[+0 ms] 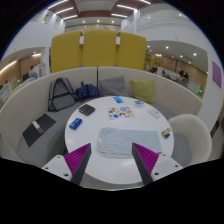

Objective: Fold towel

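A light grey towel (116, 141) lies in a flat, roughly folded heap on the round white table (110, 172), just ahead of my fingers and partly between them. My gripper (112, 158) hovers above the table's near side. Its two fingers with magenta pads (78, 157) stand wide apart, with nothing held between them. The towel's near edge reaches the line between the fingertips.
On the table's far half lie a blue object (75, 123), a dark phone-like item (87, 109), some cards (121, 112) and a small blue-yellow thing (166, 131). A curved grey sofa (60, 95) with a backpack (61, 94) and a yellow cushion (143, 90) rings the table. A white chair (190, 130) stands to the right.
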The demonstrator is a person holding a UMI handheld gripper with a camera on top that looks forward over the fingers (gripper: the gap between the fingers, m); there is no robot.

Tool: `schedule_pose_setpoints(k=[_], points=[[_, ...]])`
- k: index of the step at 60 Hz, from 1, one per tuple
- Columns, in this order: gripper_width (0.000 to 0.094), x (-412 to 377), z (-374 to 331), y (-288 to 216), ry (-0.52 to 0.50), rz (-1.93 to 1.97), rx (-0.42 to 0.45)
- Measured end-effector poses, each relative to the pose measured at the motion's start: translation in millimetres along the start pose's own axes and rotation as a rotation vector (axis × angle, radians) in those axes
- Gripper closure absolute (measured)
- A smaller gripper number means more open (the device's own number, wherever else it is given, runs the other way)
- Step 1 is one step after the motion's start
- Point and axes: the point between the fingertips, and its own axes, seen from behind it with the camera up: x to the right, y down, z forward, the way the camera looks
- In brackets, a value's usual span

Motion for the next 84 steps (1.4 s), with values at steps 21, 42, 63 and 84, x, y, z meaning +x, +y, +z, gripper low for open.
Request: schedule_pose_setpoints(k=[21, 42, 63, 84], points=[[0.0070, -45, 185, 43, -0.009, 0.007, -0.066], [0.0434, -45, 297, 86, 0.003, 0.019, -0.149], [0.0909, -57, 242, 20, -0.146, 0.079, -0.146], [0.0894, 146, 232, -6, -0.024, 0.176, -0.113]])
